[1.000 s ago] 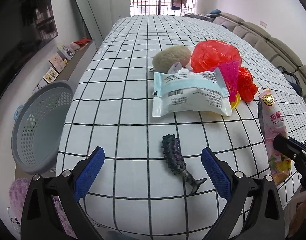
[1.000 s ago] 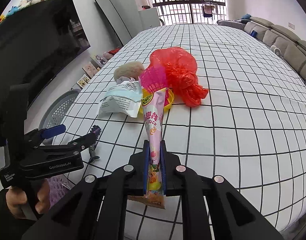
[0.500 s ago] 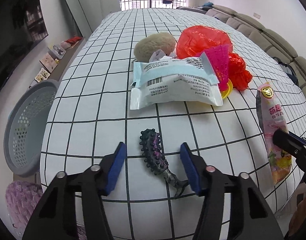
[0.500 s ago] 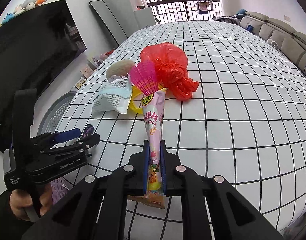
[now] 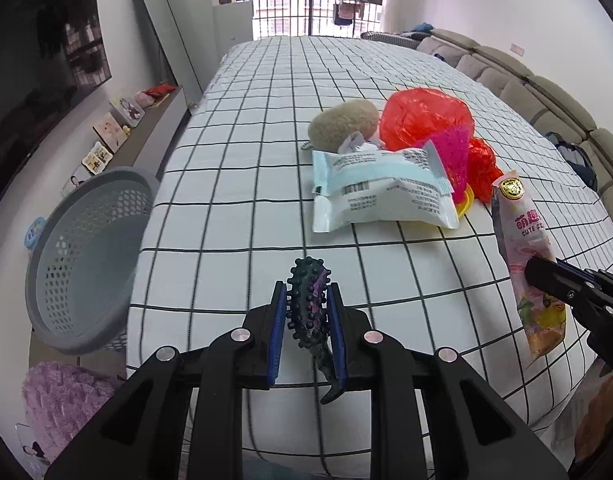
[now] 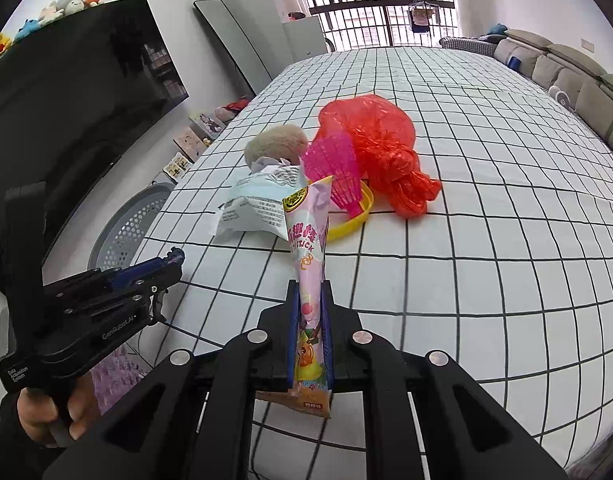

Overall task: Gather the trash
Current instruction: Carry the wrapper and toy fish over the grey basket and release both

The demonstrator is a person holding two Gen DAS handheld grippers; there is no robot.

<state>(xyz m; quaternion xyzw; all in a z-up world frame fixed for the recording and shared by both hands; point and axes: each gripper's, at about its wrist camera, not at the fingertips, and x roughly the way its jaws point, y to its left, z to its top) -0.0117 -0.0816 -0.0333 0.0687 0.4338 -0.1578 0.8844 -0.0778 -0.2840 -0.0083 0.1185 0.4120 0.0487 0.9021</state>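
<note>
My left gripper (image 5: 306, 300) is shut on a dark spiky rubber toy (image 5: 308, 304) near the front edge of the checked table (image 5: 246, 184); the toy's tail hangs below the blue pads. My right gripper (image 6: 310, 296) is shut on a pink snack wrapper (image 6: 308, 240), which stands up between its pads; the same pink snack wrapper (image 5: 526, 248) shows at the right of the left wrist view. Further back lie a white and blue packet (image 5: 378, 192), a red plastic bag (image 5: 422, 120), a pink mesh piece (image 5: 454, 152) on a yellow lid (image 6: 354, 216), and a beige fuzzy ball (image 5: 342, 124).
A grey perforated basket (image 5: 82, 256) stands on the floor left of the table. A purple fluffy thing (image 5: 62, 396) lies below it. A dark screen (image 6: 86, 92) and a leaning mirror (image 5: 166, 36) line the left wall; sofas (image 5: 546, 92) run along the right.
My left gripper came forward over the spiky toy and its jaws went from wide open to shut on it. The right gripper kept its hold on the pink wrapper.
</note>
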